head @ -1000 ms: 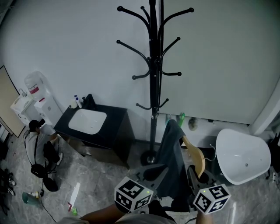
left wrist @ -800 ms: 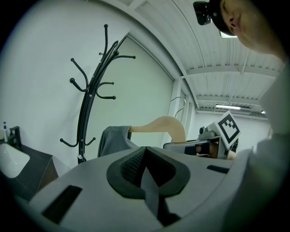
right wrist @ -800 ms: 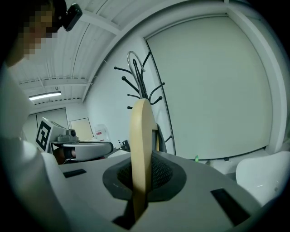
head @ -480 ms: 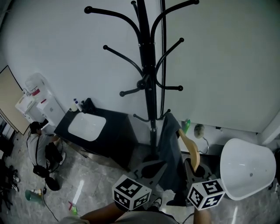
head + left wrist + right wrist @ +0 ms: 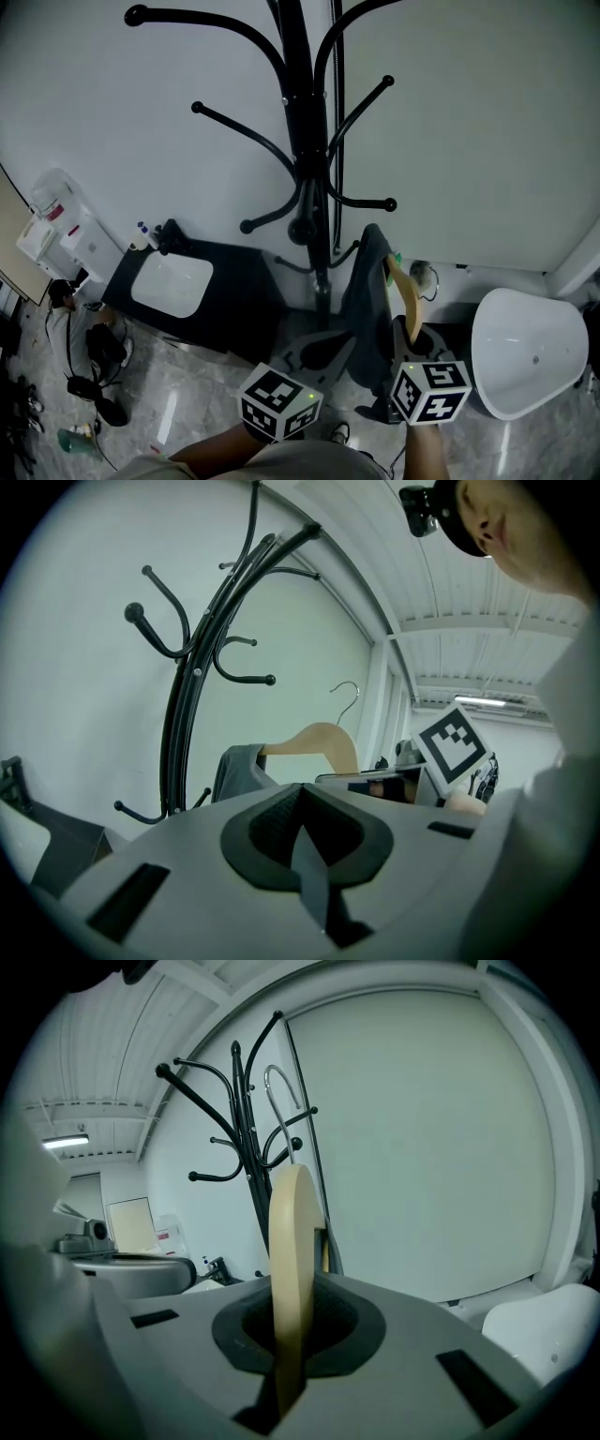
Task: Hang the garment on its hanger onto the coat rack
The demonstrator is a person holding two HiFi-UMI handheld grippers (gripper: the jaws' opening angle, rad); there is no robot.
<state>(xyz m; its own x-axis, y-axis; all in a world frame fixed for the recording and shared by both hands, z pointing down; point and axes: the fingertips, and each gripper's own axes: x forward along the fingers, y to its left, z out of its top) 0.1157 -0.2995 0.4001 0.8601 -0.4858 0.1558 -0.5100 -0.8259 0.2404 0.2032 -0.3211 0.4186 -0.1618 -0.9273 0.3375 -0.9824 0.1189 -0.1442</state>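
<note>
**Right gripper holds a wooden hanger with a grey garment, close to the coat rack**

We hold the right gripper [image 5: 289, 1335] clamped on the flat wooden hanger [image 5: 292, 1241], which stands edge-on between its jaws. The grip sits on one arm of the hanger, below its metal hook [image 5: 281, 1101], and the hook stands free above.

In the head view, the dark grey garment [image 5: 366, 300] drapes over the hanger's far end and hangs down. It is just in front of the black coat rack [image 5: 300, 141], whose curved pegs spread overhead. The left gripper [image 5: 302, 832] sits beside it with its jaws pressed together and nothing between them.

We judge the hanger to be stiff and light, so a firm pinch on the wood should steer it well. The garment looks soft and limp. Its weight hangs on the side away from our grip, so we expect the hanger to tip that way. The cloth could also slide off if we tilt it too far.

Holding the wooden arm near the hook seems best. That leaves the hook clear to drop over a peg.
</note>
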